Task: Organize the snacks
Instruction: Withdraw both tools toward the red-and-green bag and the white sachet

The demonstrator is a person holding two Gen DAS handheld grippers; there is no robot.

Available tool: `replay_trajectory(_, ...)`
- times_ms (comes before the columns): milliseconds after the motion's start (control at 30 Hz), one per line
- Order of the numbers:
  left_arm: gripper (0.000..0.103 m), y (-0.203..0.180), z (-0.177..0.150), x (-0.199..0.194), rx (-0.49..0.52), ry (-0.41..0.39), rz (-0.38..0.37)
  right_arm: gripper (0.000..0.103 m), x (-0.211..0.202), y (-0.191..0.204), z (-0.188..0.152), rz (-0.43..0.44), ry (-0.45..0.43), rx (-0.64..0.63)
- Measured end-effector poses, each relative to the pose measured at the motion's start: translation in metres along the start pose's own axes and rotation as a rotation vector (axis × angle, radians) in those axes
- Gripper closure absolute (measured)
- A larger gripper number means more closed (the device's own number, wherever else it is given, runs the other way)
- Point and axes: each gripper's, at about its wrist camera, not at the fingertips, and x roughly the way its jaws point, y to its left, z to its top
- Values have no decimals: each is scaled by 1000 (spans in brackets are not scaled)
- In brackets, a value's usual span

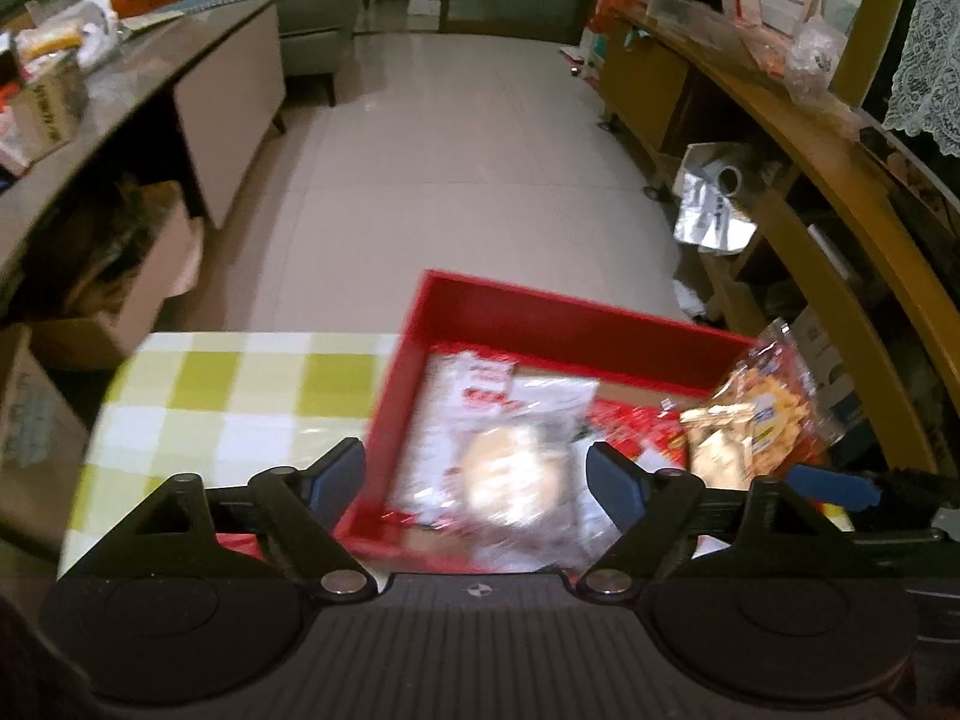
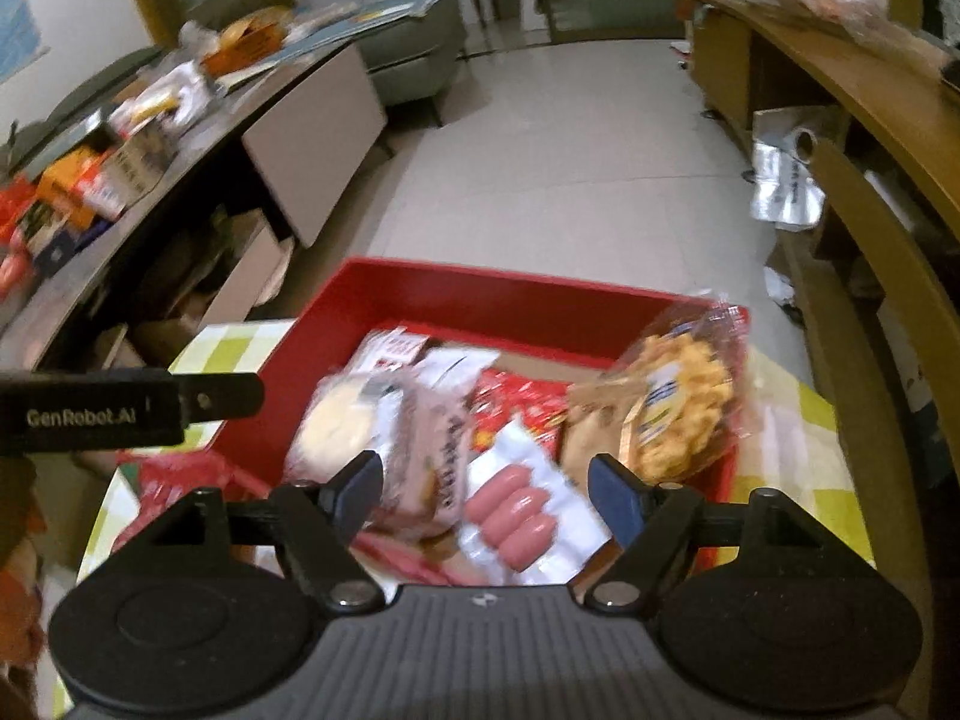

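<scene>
Red shallow cardboard box [image 2: 480, 294] on the checked-cloth bench [image 1: 240, 390] gathers the plastic snack packets [image 2: 516, 510], so both grippers' fingers [image 1: 336, 468] [image 2: 606, 480] hover above, spread and empty.

the red box [image 2: 480, 294] is packed with snack packets across nearly its whole floor, with only a bare brown strip [image 2: 540, 363] along the far wall left free; a tall bag of yellow crisps [image 2: 678, 408] stands at its right end and blocks entry from that side, and the left gripper [image 2: 132, 408] reaches in beside the box's left wall. the checked tablecloth [image 1: 240, 396] left of the box lies bare; beyond the table's far edge the tiled floor [image 1: 468, 138] runs open between the cluttered side table [image 1: 138, 78] on the left and the wooden shelving [image 1: 798, 138] on the right.
</scene>
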Motion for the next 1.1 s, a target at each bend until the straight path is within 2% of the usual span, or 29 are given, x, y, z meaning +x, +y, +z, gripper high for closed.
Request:
replay_trajectory(133, 17, 29, -15, -10, -26, 26, 42, 20, 0, 24, -10, 46, 32, -32)
replay_trajectory(400, 6, 95, -54, -14, -165, 125, 81, 19, 9, 70, -41, 103, 121, -114)
replay_trajectory(500, 6, 104, -62, -6, -222, 168, 47, 19, 14, 83, -53, 106, 159, -137)
replay_trajectory(600, 5, 99, -66, 1, -193, 187, 48, 18, 15, 90, -63, 120, 186, -142)
replay_trajectory(667, 3, 93, -65, 8, -174, 190, 59, 12, 16, 95, -70, 131, 205, -144)
replay_trajectory(767, 0, 90, -68, 22, -164, 209, 76, 11, 21, 106, -79, 134, 230, -162)
replay_trajectory(833, 9, 89, -71, 34, -151, 237, 122, 11, 30, 113, -85, 122, 260, -177)
replay_trajectory(867, 21, 89, -74, 40, -144, 264, 137, 11, 35, 116, -88, 123, 279, -180)
replay_trajectory(933, 27, 90, -76, 39, -147, 268, 127, 11, 46, 126, -97, 121, 321, -197)
replay_trajectory(1000, 38, 92, -74, 32, -146, 252, 118, 11, 51, 135, -104, 113, 343, -206)
replay_trajectory(1100, 46, 96, -74, 23, -158, 241, 98, 11, 56, 142, -113, 112, 363, -175)
